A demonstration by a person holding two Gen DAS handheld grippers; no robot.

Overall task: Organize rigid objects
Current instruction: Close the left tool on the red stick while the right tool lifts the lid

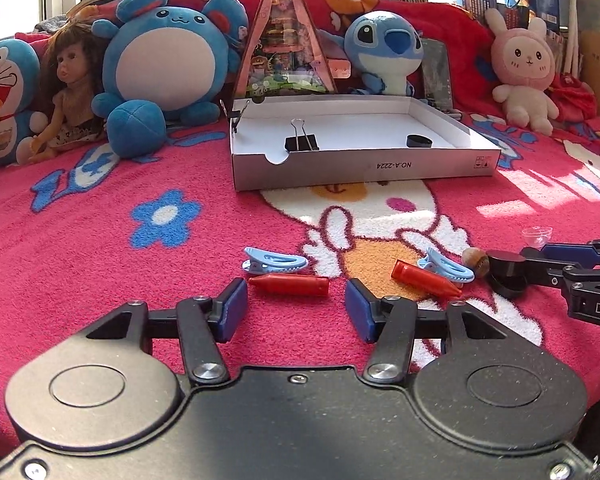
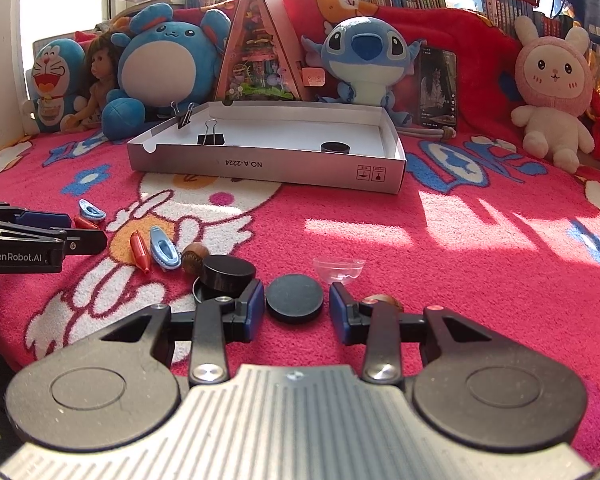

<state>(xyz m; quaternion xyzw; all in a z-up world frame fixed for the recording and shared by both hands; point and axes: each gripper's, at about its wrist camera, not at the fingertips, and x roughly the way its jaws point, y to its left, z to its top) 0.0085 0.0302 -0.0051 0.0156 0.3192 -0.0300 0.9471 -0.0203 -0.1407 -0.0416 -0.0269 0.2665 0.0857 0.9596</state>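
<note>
Crayons, clips and black discs are the small things to sort. One red crayon point(image 1: 288, 285) lies between the open fingers of the left gripper point(image 1: 296, 314); a black disc point(image 2: 295, 298) lies between the open fingers of the right gripper point(image 2: 297, 312). Neither is gripped. The white box point(image 1: 364, 168) already holds a binder clip point(image 1: 301, 142) and a black cap point(image 1: 419, 141); most pieces remain on the pink blanket point(image 1: 100, 240). Plush toys point(image 1: 168, 52) and books stand behind.
</note>
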